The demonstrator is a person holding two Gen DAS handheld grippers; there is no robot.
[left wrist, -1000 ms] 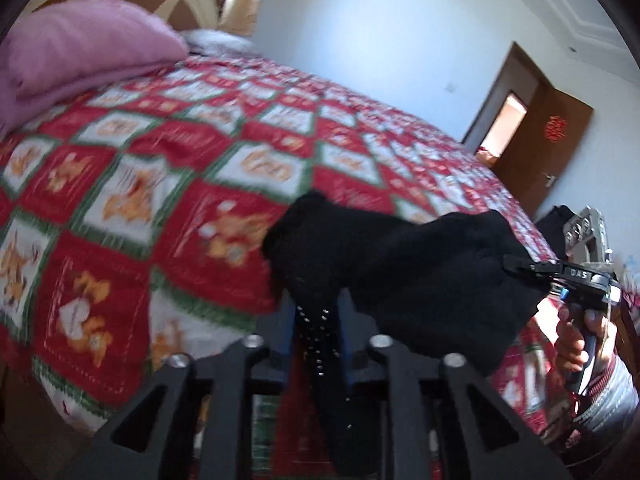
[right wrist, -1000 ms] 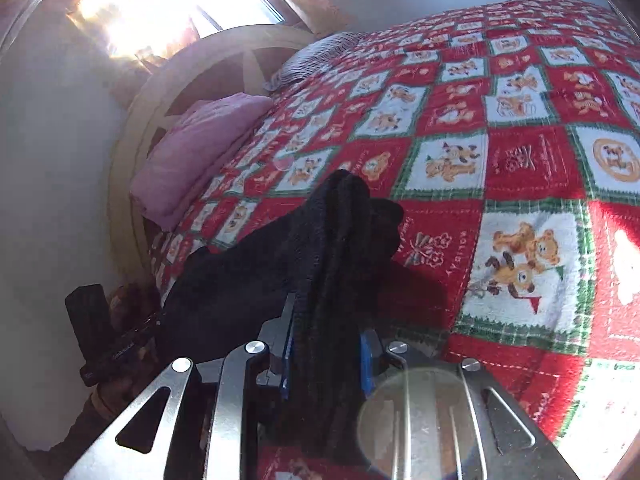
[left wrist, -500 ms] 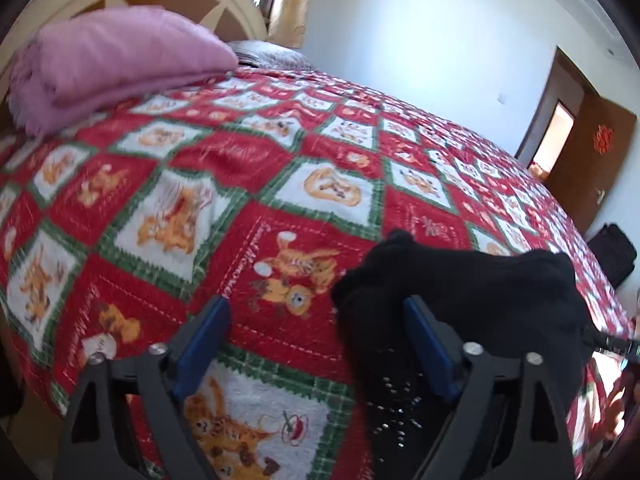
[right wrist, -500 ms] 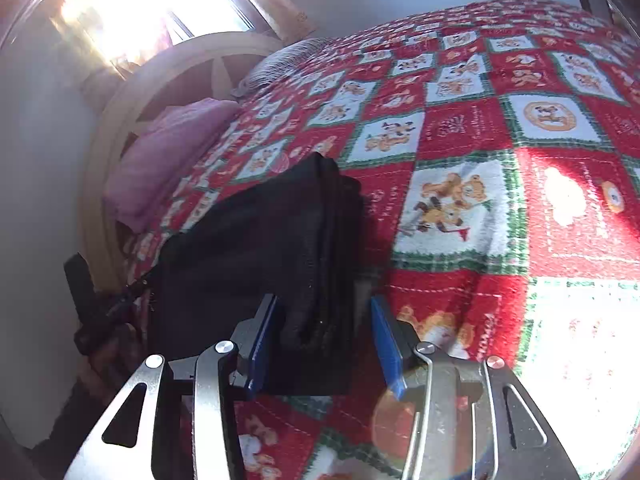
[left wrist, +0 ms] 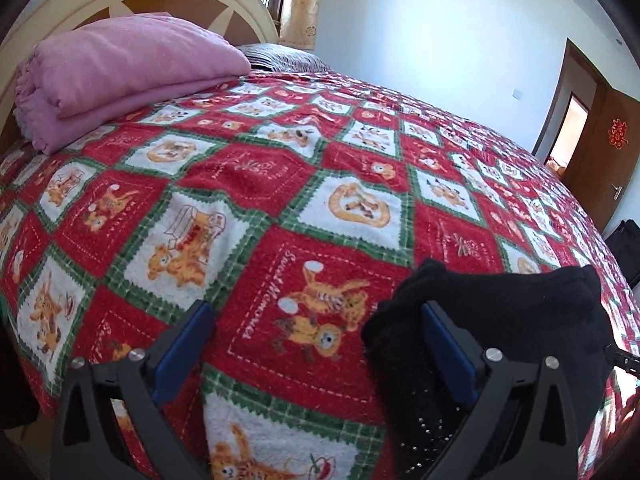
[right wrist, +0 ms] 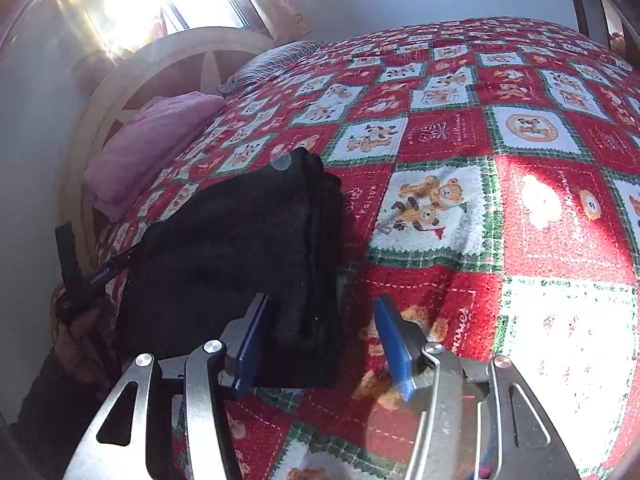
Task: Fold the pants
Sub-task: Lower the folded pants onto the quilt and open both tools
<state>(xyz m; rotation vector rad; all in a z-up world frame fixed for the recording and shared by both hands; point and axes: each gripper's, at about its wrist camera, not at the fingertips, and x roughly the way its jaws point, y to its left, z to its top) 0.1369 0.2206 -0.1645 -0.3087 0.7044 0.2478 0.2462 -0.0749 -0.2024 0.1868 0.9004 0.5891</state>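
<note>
The black pants (left wrist: 508,316) lie folded in a thick stack on the red patterned bedspread (left wrist: 280,184). My left gripper (left wrist: 316,312) has its jaws opening wide. Only bedspread shows between them, and the right blue pad (left wrist: 444,344) stands over the left edge of the pants. In the right wrist view the pants (right wrist: 240,248) sit at centre left. My right gripper (right wrist: 320,308) is opening too. The stack's right edge lies between its blue pads, the right one of which (right wrist: 390,332) stands clear of the cloth. A hand at far left holds the left gripper (right wrist: 80,276).
A folded pink blanket (left wrist: 120,72) and a striped pillow (left wrist: 280,56) lie by the cream headboard (left wrist: 160,4). A brown door (left wrist: 600,148) stands open at the far right, with a black bag (left wrist: 628,248) on the floor beside the bed.
Both grippers were shut on the lifted pants and have opened. The pants now rest on the bed. The left gripper has swung left, so the pants sit by its right finger.
</note>
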